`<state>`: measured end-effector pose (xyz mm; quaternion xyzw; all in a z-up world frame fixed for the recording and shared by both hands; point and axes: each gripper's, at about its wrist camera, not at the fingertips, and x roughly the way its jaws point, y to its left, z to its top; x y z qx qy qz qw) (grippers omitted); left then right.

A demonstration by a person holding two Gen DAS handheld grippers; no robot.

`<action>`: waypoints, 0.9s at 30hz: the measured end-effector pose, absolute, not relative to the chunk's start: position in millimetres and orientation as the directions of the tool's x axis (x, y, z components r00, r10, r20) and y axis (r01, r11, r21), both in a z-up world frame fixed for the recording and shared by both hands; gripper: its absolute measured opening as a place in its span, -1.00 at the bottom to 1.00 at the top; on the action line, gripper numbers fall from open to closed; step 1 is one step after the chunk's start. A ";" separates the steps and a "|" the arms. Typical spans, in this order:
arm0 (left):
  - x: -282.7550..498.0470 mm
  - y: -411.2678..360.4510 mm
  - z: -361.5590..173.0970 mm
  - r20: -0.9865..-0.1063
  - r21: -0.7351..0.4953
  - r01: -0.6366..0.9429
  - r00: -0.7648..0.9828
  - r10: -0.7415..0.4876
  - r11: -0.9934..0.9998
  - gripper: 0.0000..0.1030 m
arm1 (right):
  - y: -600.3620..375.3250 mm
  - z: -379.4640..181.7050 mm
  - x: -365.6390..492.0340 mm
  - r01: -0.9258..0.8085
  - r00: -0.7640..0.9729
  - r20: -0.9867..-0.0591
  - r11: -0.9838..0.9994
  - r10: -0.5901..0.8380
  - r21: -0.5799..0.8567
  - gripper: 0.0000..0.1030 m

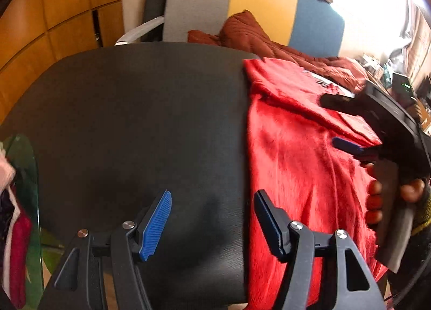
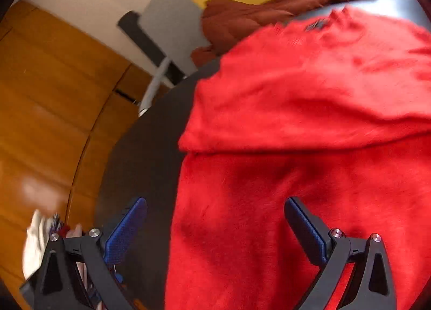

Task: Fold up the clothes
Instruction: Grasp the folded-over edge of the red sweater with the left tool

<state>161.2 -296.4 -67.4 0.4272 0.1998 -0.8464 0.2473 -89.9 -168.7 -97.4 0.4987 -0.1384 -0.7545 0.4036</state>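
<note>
While a heap of mixed clothes [image 1: 12, 210] sits at the far left edge, the left gripper [image 1: 212, 218] hovers above the bare black table [image 1: 140, 121], its jaws spread wide and empty; just right of it the red fleece garment [image 1: 304, 175] lies on the table's right part, one layer folded over across its top; the right gripper [image 2: 215, 231], held in a hand [image 1: 377, 202], hangs over that garment, jaws likewise wide, gripping nothing; behind lies a rust-brown quilted jacket [image 1: 258, 37].
</note>
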 end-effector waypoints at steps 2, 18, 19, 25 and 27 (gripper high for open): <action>167.6 -301.9 -70.2 -0.824 -0.136 0.599 -0.511 -0.245 -0.789 0.26 | -158.7 -90.0 -71.4 0.523 -0.236 -0.660 -0.666 -0.713 0.532 1.00; 125.0 -262.7 -103.5 -0.889 -0.117 0.505 -0.436 -0.136 -0.855 0.26 | -46.3 -121.2 -98.2 0.360 -0.574 -0.785 -0.933 -0.234 0.014 1.00; 123.4 -259.6 -104.5 -0.891 -0.103 0.503 -0.430 -0.146 -0.858 0.26 | -48.3 -120.0 -99.0 0.360 -0.576 -0.783 -0.933 -0.234 0.014 1.00; 119.2 -239.1 -109.4 -0.882 -0.007 0.487 -0.415 -0.224 -0.873 0.38 | -43.4 -120.3 -98.3 0.359 -0.582 -0.778 -0.933 -0.236 0.015 1.00; 119.6 -233.7 -110.3 -0.878 0.011 0.481 -0.414 -0.238 -0.876 0.40 | -37.1 -117.2 -107.2 0.359 -0.580 -0.779 -0.933 -0.238 0.018 1.00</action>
